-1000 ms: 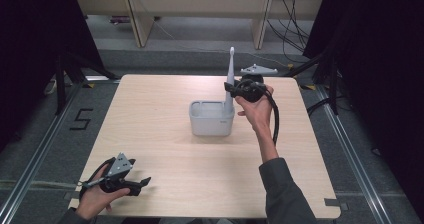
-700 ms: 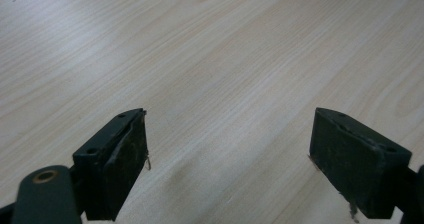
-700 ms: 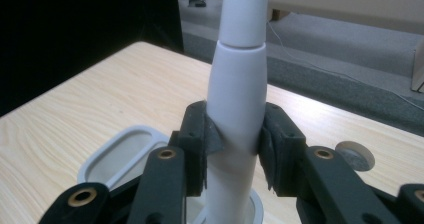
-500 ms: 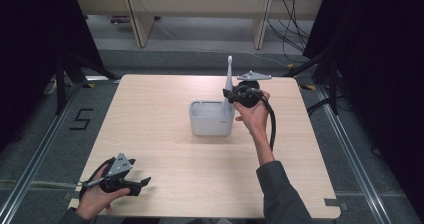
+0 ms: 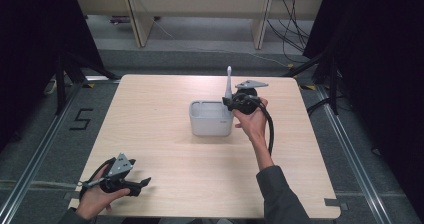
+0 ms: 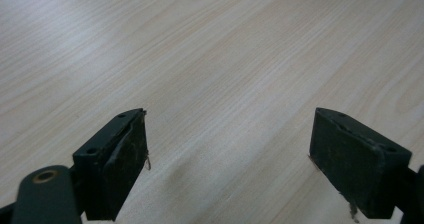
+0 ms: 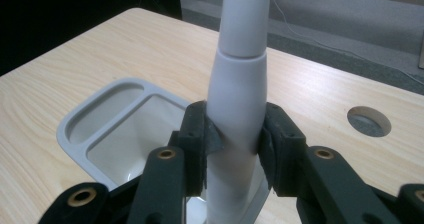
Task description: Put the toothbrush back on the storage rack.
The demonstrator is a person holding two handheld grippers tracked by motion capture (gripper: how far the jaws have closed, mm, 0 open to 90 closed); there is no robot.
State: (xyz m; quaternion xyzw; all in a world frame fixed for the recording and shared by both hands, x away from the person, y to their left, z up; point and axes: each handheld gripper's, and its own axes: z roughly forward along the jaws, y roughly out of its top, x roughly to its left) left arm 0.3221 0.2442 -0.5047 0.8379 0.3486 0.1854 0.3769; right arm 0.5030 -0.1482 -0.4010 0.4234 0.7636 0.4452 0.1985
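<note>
Scanning from seven o'clock, my left claw (image 5: 142, 182) rests released, low over the table (image 5: 165, 134). At centre sits the grey caddy (image 5: 210, 118); at its three-o'clock edge my right claw (image 7: 234, 146) clenches the upright white brush handle (image 7: 239, 99). Lowered off-line, I judge it could snag the rim and tip the caddy.

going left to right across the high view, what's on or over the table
left gripper at the near left corner → grey holder mid-table → white handle standing upright at the holder's right end → right gripper shut on that handle
</note>
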